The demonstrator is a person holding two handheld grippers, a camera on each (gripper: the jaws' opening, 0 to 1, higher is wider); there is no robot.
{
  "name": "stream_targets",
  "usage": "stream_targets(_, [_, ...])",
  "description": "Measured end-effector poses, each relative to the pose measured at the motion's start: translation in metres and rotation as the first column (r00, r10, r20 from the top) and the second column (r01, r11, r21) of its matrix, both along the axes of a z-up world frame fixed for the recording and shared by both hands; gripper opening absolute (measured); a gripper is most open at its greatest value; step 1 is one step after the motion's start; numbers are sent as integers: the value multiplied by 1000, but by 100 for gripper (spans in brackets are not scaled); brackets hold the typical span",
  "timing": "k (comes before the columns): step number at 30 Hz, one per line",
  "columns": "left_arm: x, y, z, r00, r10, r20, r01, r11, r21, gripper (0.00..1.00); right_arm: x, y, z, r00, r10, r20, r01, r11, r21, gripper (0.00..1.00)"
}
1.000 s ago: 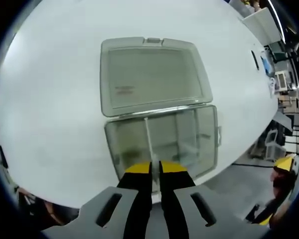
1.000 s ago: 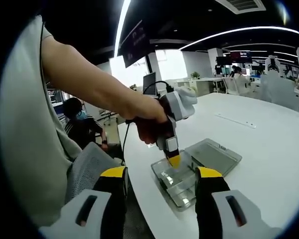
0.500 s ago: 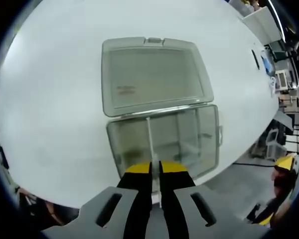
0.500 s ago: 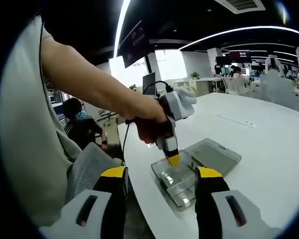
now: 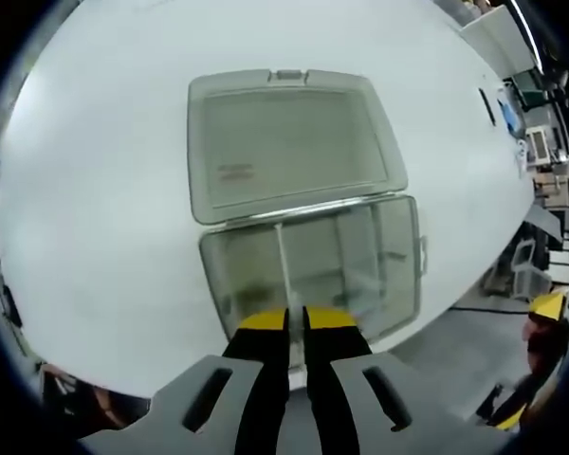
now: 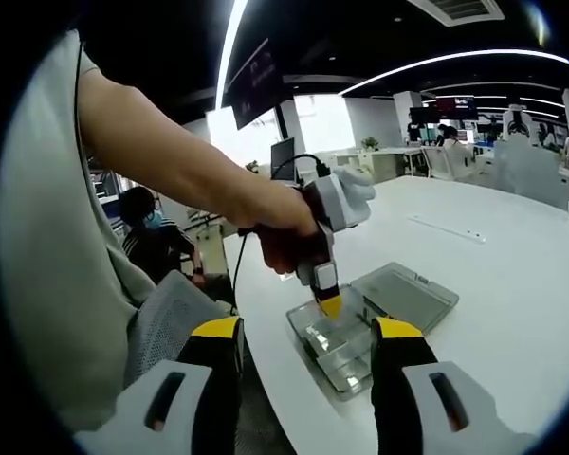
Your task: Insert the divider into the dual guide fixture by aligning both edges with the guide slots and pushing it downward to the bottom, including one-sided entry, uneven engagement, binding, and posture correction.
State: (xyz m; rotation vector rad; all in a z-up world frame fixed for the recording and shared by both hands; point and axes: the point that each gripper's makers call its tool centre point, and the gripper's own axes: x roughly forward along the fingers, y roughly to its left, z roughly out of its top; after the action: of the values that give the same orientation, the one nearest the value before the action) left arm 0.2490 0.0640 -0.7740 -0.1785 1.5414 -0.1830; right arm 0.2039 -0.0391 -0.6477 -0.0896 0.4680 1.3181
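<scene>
Your left gripper (image 5: 295, 320) hangs over the near edge of the clear box (image 5: 308, 261) on the white table (image 5: 95, 209), its yellow-tipped jaws pressed together on the top of the divider (image 5: 283, 261). In the left gripper view the divider runs as a thin pale strip from the jaws straight across the box towards the hinge, and the open lid (image 5: 289, 142) lies flat beyond. Whether both edges sit in their slots is too fine to tell.

The right gripper view gives you the side angle: your hand (image 6: 283, 237) drives the left gripper down onto the box, and a seated person (image 6: 156, 242) sits behind the table edge. Your right gripper (image 6: 306, 346) stays back near the table edge with jaws spread wide, holding nothing.

Against a second ago, the divider and box sit the same; the left gripper view has merely shifted a touch.
</scene>
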Motion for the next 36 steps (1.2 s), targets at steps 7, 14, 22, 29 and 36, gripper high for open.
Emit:
stream_targets(7, [1,0,-1,999,-34,-4,34,999,32,1,1,1,0,1000,0,0,0,1000,2,51])
stream_targets(14, [3,-2,-3,997,-70,-19,71,995,66,2,1,0,0,1000,-2,-1,2,1000,2,51])
stream_targets(22, [4,-4,-6,992,-118,-37,122,987,108,2,2,-1,0,1000,-3,2,3,1000,2,51])
stream_targets(29, [4,-4,-9,990,-129,-59,135,983,123,2,4,-4,0,1000,-11,1,11,1000,2,51])
stream_targets(36, [2,-5,-10,987,-147,-67,155,978,139,2,4,-6,-2,1000,-16,-5,17,1000,3,51])
